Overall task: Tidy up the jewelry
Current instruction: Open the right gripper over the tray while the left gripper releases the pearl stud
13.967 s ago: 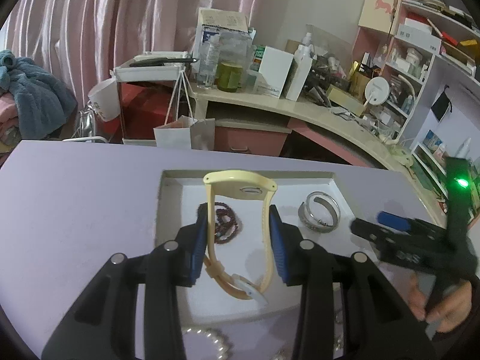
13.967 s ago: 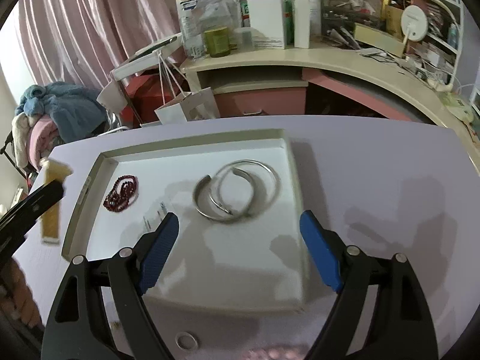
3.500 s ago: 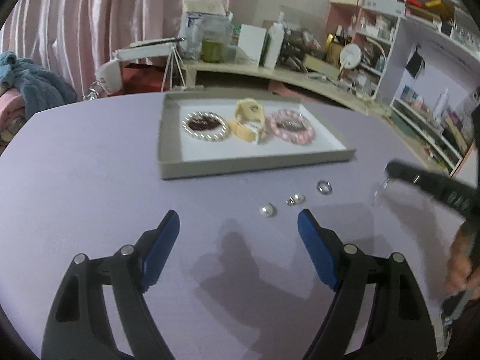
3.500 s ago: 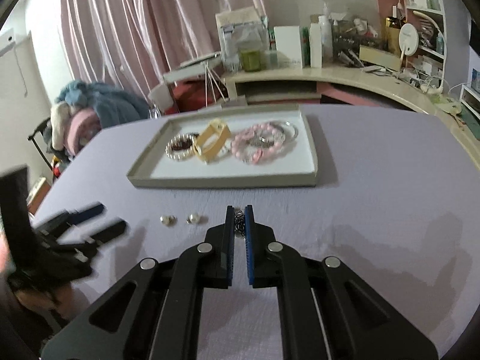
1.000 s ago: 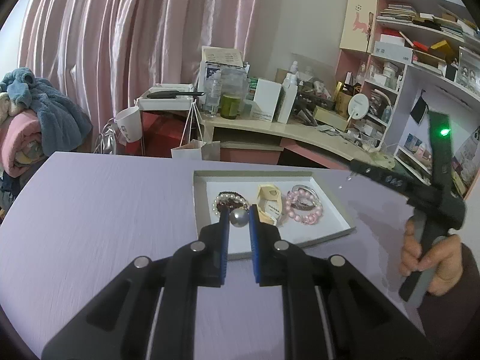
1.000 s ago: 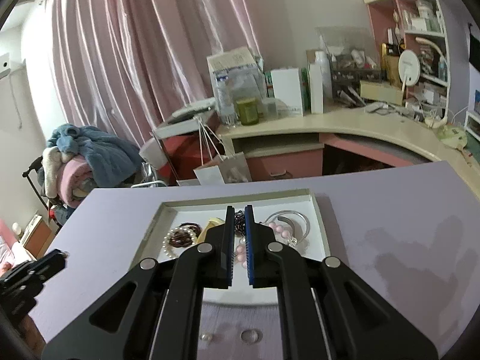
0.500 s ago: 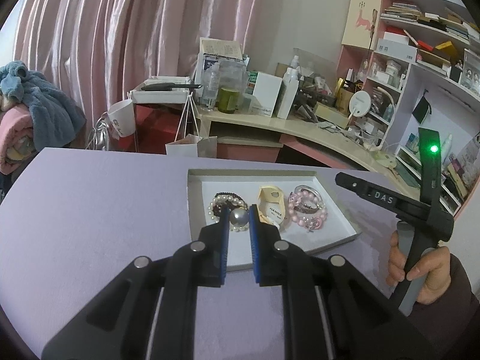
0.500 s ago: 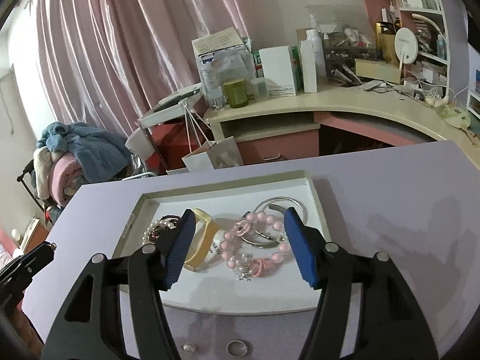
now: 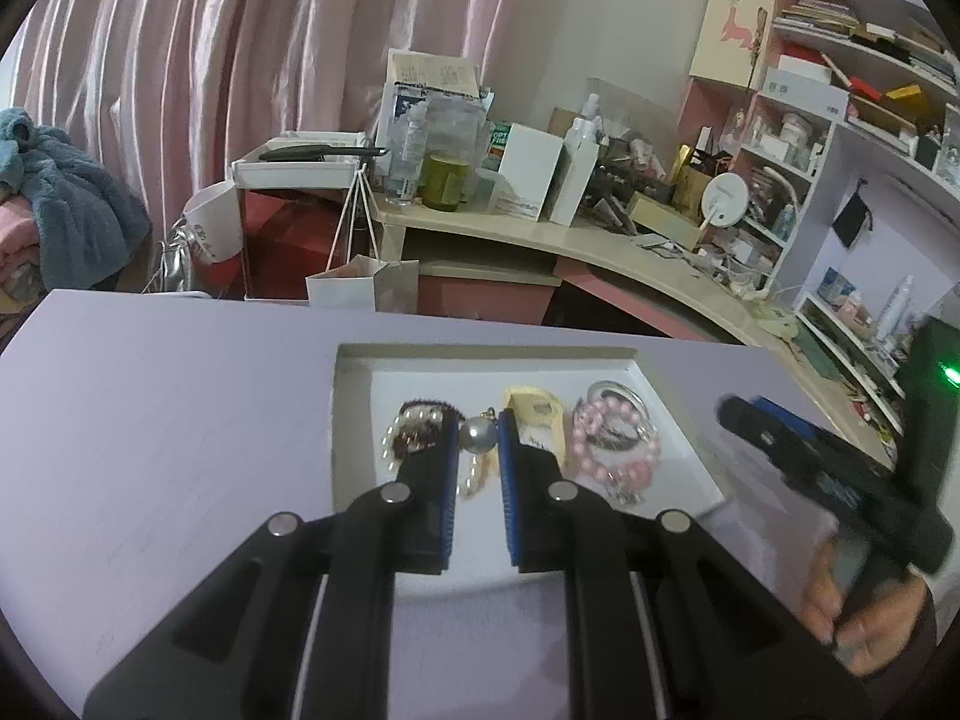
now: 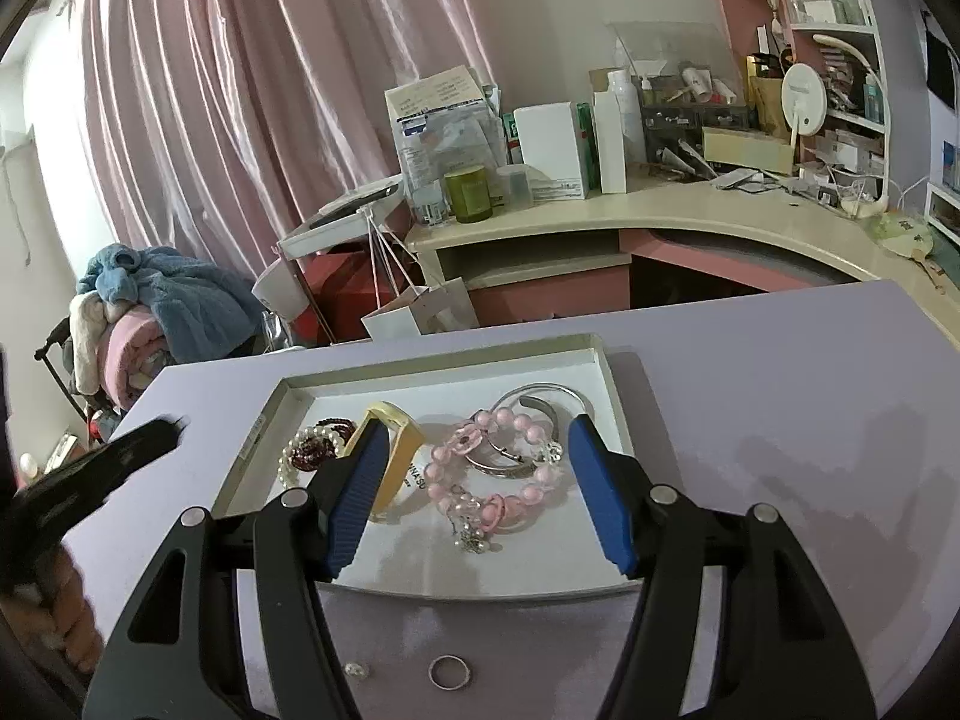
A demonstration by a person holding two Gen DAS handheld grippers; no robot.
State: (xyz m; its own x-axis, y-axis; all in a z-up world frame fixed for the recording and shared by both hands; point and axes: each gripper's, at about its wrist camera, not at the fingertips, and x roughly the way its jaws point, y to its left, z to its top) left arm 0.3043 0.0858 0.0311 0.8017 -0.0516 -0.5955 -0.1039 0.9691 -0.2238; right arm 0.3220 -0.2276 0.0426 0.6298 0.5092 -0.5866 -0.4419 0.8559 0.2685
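Two grippers work the tray (image 10: 612, 387): the left gripper (image 9: 478, 435), clamped on a silvery pearl (image 9: 478, 435), hovers over the bracelets, needing only to lower and let go, while the right gripper (image 10: 474, 492) hangs with jaws apart, empty, above the pink bracelet (image 10: 510, 468).

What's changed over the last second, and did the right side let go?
The right hand-held gripper has just opened over the tray, nothing between its pads; the small charm it carried lies by the pink bead bracelet. The left hand-held gripper, shut on the pearl earring, came closer over the tray. The other bracelets stayed put.
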